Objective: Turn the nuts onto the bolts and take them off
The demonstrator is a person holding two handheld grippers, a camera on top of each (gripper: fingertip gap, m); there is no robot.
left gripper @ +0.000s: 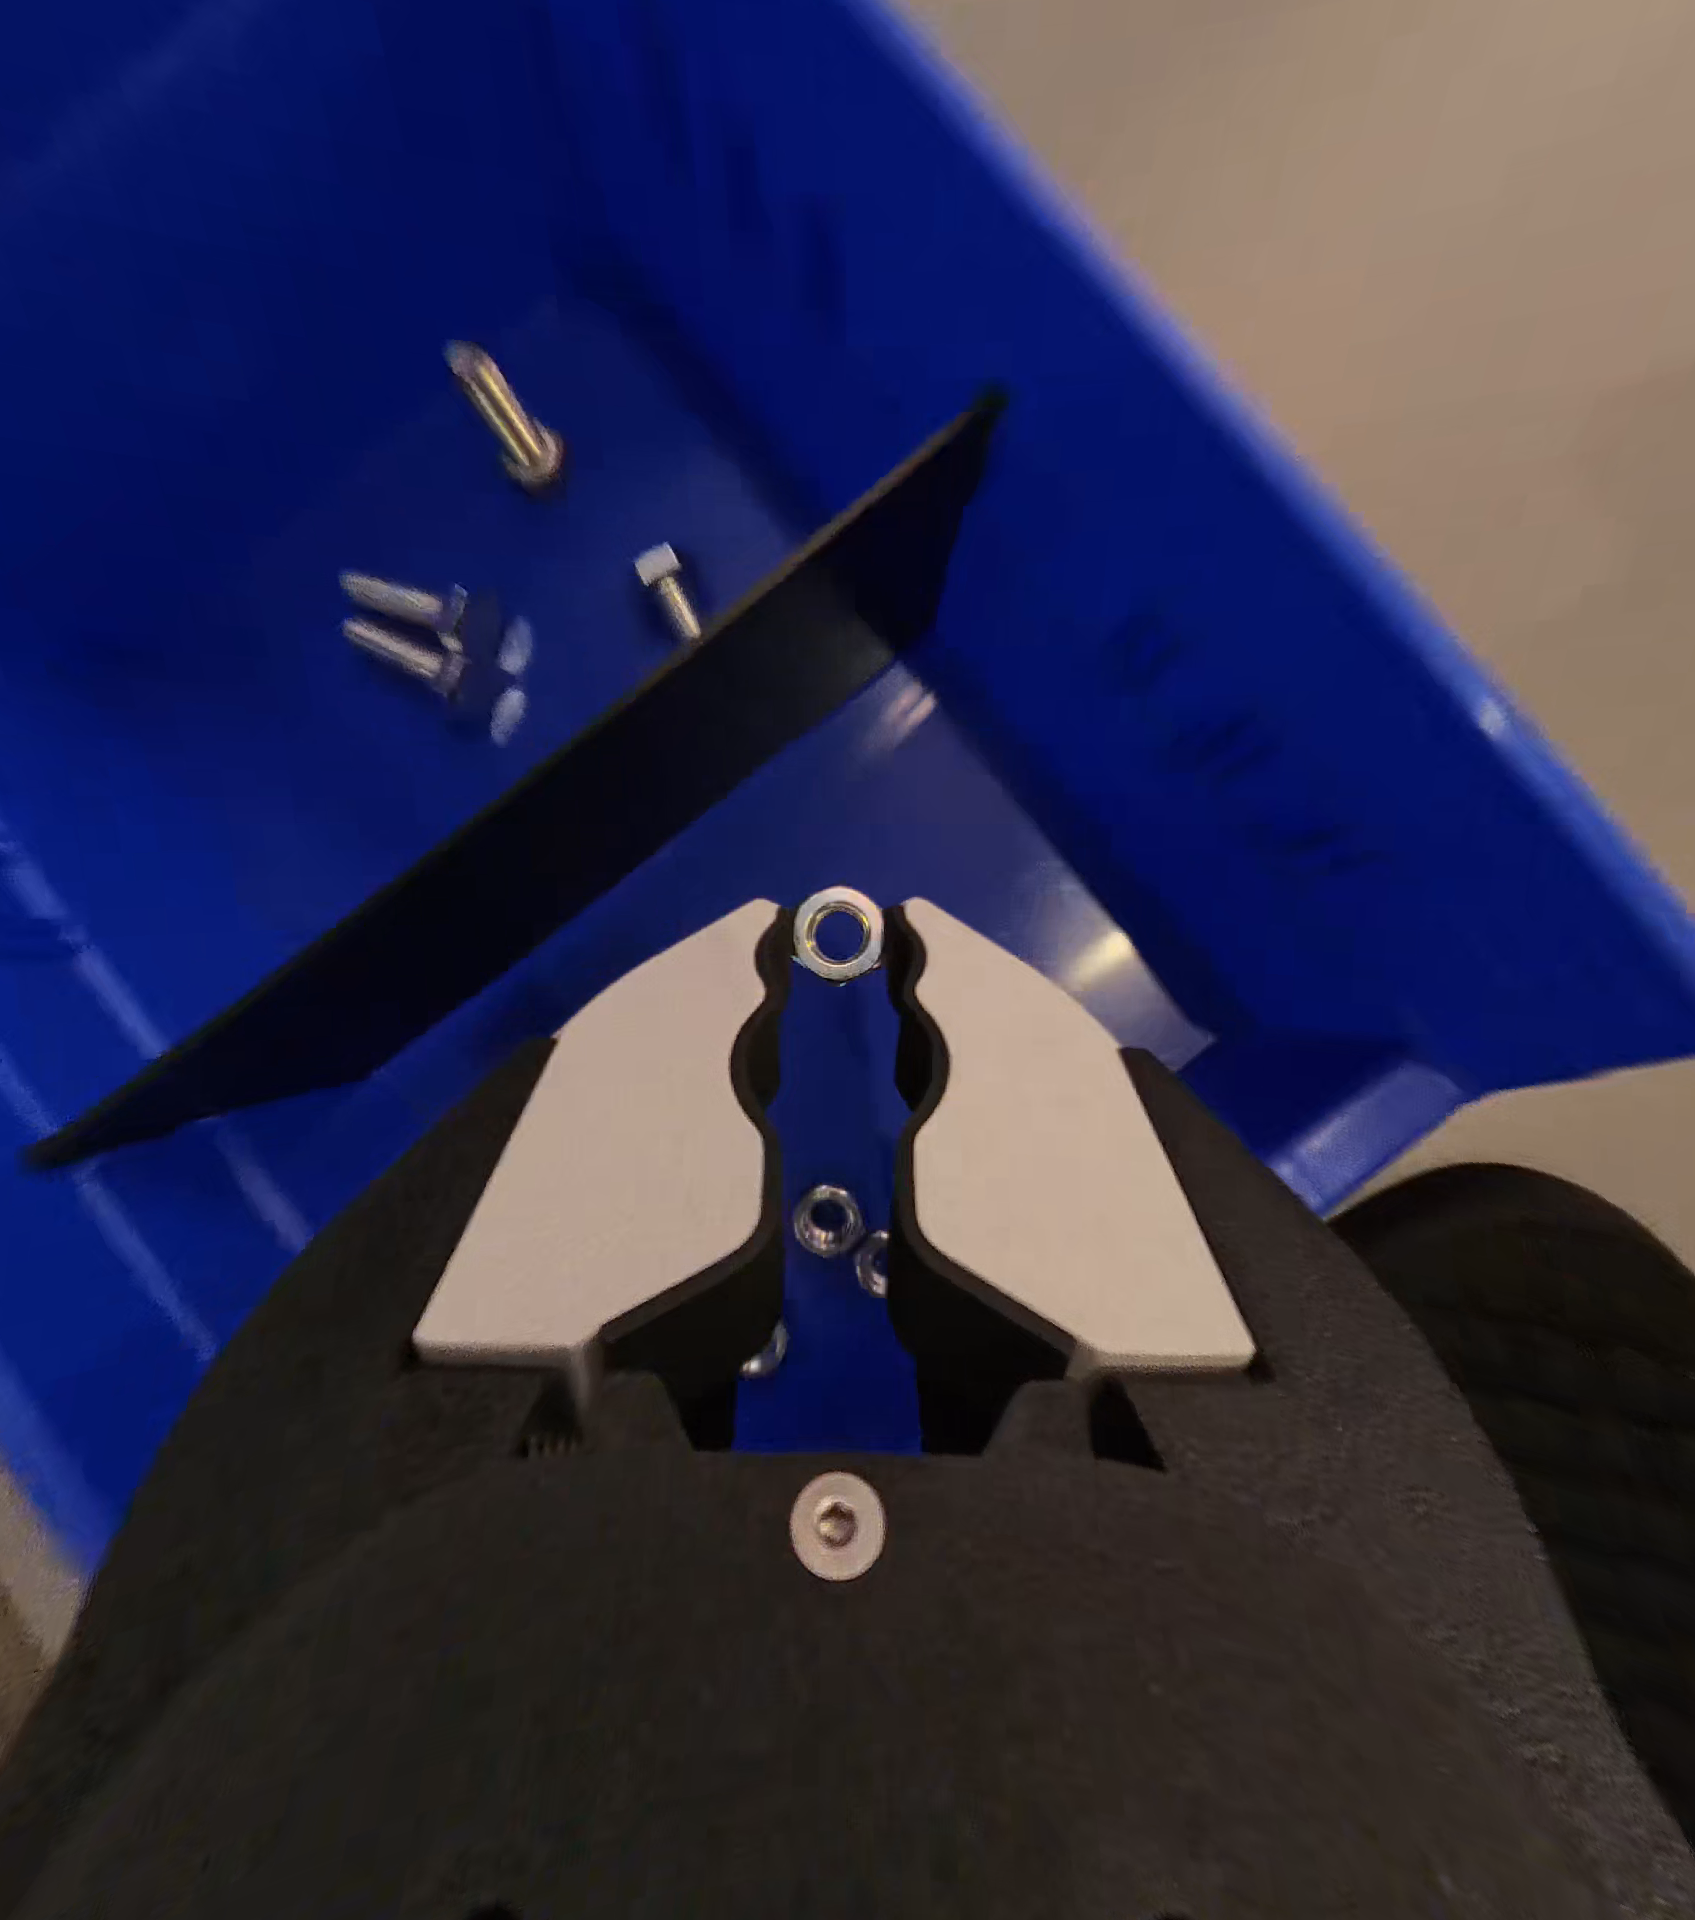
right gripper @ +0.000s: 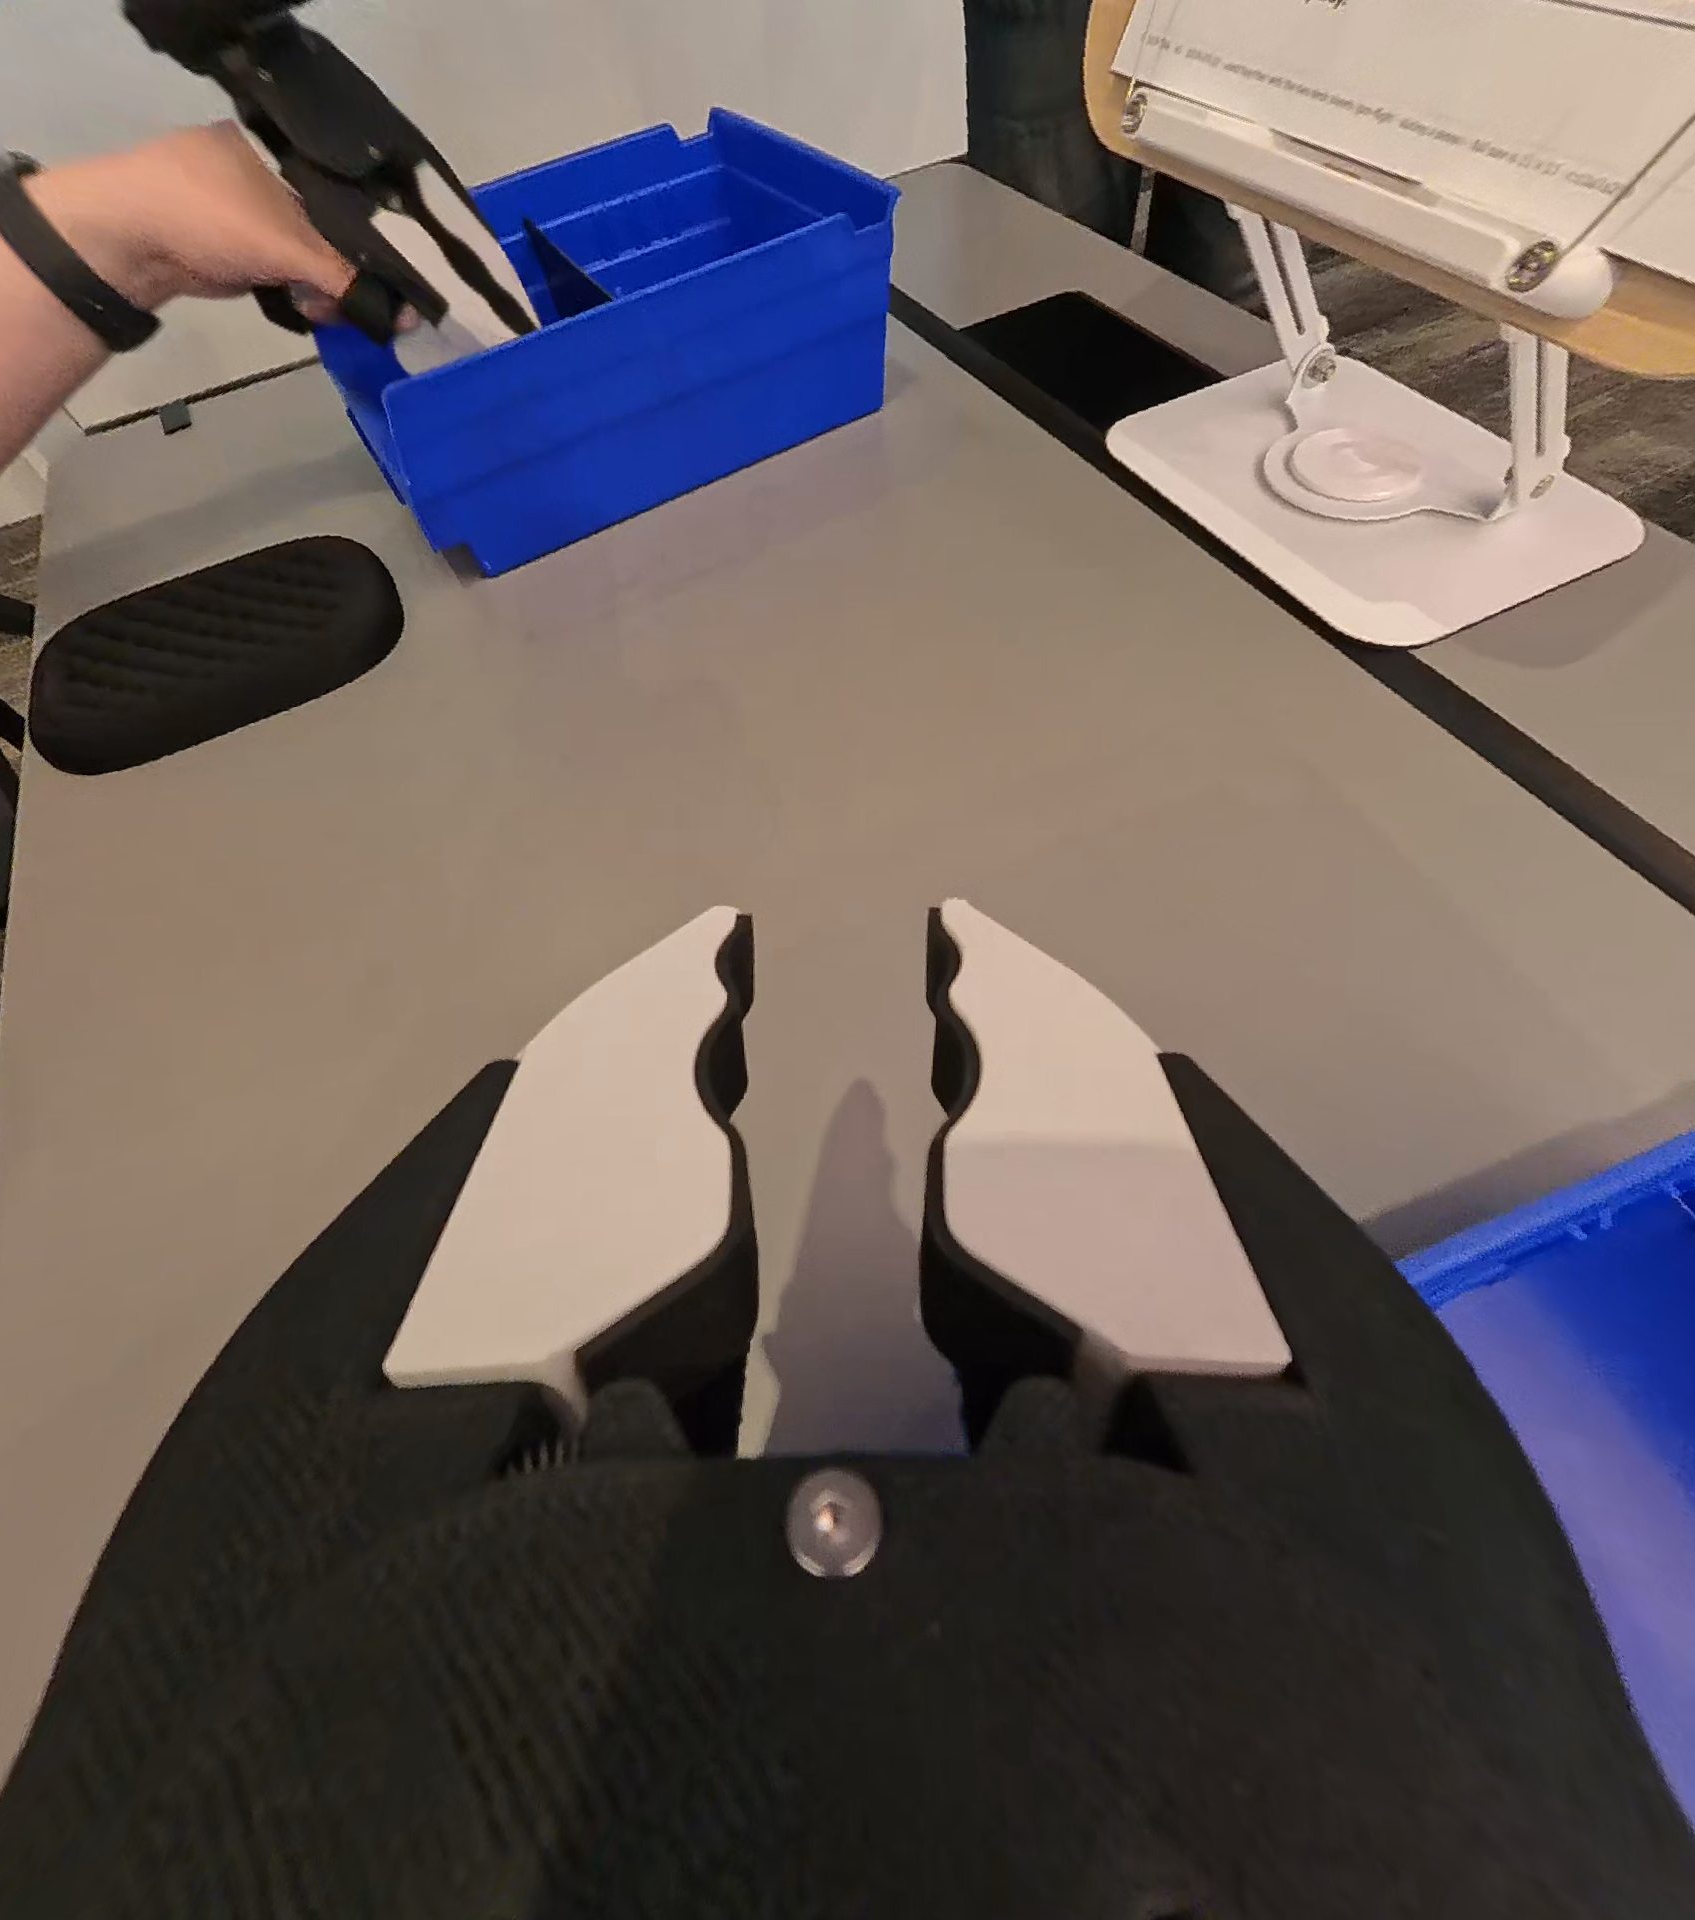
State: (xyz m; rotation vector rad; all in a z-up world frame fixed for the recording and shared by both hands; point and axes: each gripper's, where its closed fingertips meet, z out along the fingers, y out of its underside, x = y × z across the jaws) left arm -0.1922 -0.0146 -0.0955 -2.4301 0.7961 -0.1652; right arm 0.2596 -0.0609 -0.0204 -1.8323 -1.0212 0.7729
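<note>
My left gripper (left gripper: 838, 914) is shut on a silver nut (left gripper: 838, 935), pinched between its fingertips inside the blue bin (left gripper: 1238, 665). A black divider (left gripper: 614, 748) splits the bin. Several loose nuts (left gripper: 825, 1218) lie on the near side below the fingers. Several bolts (left gripper: 427, 644) lie beyond the divider, one long bolt (left gripper: 505, 416) farthest. In the right wrist view the left gripper (right gripper: 510, 312) dips into the same bin (right gripper: 635, 384) at the table's far left. My right gripper (right gripper: 841, 925) is open and empty above the grey table (right gripper: 822, 727).
A second blue bin (right gripper: 1632, 1382) sits at the near right. A white stand (right gripper: 1373, 488) holding a paper sheet is at the far right. A black chair armrest (right gripper: 209, 644) overlaps the table's left edge. A person's arm (right gripper: 43, 301) with a black wristband holds the left gripper. The grippers' ends are close to 45 cm from one another.
</note>
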